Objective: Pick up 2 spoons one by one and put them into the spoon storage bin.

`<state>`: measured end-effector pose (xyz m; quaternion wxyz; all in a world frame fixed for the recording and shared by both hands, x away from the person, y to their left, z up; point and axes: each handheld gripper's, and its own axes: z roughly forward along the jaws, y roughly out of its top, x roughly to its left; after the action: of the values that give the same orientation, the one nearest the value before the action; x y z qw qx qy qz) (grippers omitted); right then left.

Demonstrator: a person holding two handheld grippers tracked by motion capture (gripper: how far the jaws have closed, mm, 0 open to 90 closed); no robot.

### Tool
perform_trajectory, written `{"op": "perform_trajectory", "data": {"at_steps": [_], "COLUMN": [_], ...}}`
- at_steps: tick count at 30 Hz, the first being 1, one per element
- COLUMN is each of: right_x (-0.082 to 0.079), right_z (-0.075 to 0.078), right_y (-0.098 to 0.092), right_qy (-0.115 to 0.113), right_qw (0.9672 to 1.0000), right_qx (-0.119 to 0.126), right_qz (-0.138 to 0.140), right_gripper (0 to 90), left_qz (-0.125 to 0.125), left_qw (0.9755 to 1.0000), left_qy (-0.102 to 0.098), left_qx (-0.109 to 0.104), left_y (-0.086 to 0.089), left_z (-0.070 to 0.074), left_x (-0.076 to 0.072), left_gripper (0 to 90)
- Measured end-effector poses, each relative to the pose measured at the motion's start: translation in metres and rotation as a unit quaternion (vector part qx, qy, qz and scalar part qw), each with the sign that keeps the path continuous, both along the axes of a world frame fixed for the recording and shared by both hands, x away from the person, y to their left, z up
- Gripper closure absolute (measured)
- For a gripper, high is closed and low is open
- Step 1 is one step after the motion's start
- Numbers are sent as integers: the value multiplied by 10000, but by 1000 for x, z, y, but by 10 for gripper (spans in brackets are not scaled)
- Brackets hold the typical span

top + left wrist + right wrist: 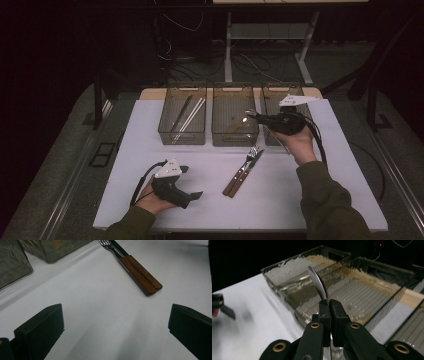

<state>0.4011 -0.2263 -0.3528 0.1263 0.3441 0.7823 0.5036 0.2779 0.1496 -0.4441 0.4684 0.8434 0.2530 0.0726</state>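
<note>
Your right gripper (329,303) is clenched on a spoon (318,283) — the jaws pinch it near the bowl, which sticks up beyond the tips, thin and shiny. In the high view that gripper (255,116) hangs above the near end of the middle bin (234,116), the spoon's bright tip at the bin's right rim. The handle is hidden below the jaws, so you can't tell how much of it hangs free.

Expect the spoon to be light, stiff and slick. Polished metal between hard pads will likely pivot if you swing it fast, and a pinch this close to the bowl leaves the longer end free to swing. A hold at the middle of the handle would probably sit steadier. It won't break if it drops, but it may bounce or clatter in the ribbed bin.

Your left gripper (186,182) rests low on the white table (320,200), jaws spread wide with nothing between them. The fork (113,250) and knife (145,273) lie side by side ahead of it, wooden handles touching — those handles look the grippier place to take them. The left bin (183,120) holds chopsticks (188,116).
</note>
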Motion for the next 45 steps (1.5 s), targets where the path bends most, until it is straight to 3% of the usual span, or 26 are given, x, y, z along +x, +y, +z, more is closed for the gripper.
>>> {"op": "perform_trajectory", "data": {"at_steps": [12,17,21,28,32,34,42,45], "right_x": [44,62,73,92,96,95,79,70], "right_z": [20,21,16,-8,-19,-21,-15,-14], "right_y": [38,59,70,79,83,84,70,64], "right_qy": [-67,-17,47,259,379,407,334,315], "right_qw": [9996,9996,9993,9983,9978,9971,9974,9982], "right_qx": [142,57,97,158,-23,-94,-68,-5], "right_qz": [-231,-283,-349,-491,-549,-633,-641,-513], "right_gripper": [884,884,884,884,869,711,471,419], "left_qz": [-64,-159,-179,-198,-220,-230,-193,-179], "left_qw": [10000,9998,9998,9997,9997,9996,9997,9997], "left_qy": [-28,-99,-113,-117,-126,-132,-111,-88], "left_qx": [10,36,35,13,52,48,102,117], "left_y": [-3,-5,-5,-6,-6,-6,-6,-7], "left_z": [1,1,2,2,2,3,2,2], "left_x": [0,-1,-1,-1,-1,-1,-1,-1], "left_gripper": [0,0,0,0,0,0,0,0]}}
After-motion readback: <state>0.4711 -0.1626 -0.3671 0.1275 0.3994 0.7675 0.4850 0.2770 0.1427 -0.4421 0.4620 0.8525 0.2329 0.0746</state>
